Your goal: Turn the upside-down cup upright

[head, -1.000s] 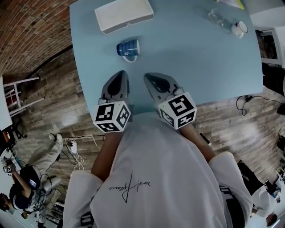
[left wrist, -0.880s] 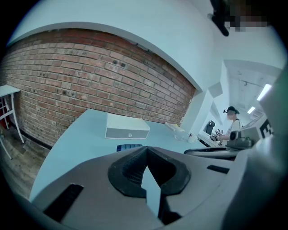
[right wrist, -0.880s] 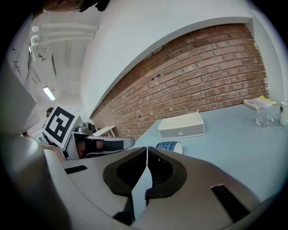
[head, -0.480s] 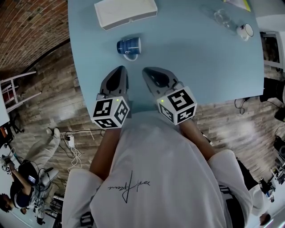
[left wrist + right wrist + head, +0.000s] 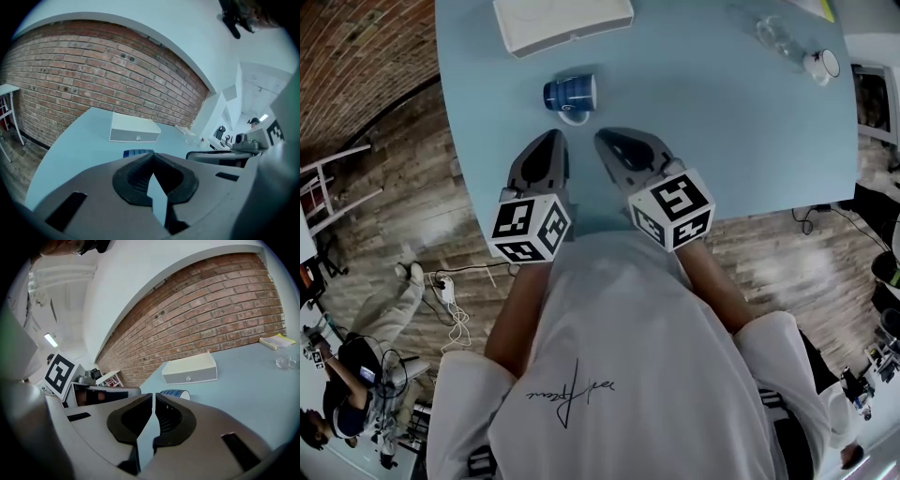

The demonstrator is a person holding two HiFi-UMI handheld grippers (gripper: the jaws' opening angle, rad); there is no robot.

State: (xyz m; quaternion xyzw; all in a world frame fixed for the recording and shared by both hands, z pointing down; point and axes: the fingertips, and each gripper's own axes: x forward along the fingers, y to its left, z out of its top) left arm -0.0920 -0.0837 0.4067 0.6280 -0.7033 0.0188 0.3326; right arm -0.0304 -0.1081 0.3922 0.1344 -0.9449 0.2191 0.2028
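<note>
Edging slightly nearer the blue cup [image 5: 570, 94], the left gripper [image 5: 553, 141] and right gripper [image 5: 605, 141] are hovering over the desk's [image 5: 741, 131] near edge, jaws closed on nothing.

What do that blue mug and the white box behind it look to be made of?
Blue mug: probably glazed ceramic; smooth blue wall with a white rim and handle. White box: likely painted metal or plastic; smooth, matte, sharp-edged, with a small round knob on its front. I cannot tell which.
</note>
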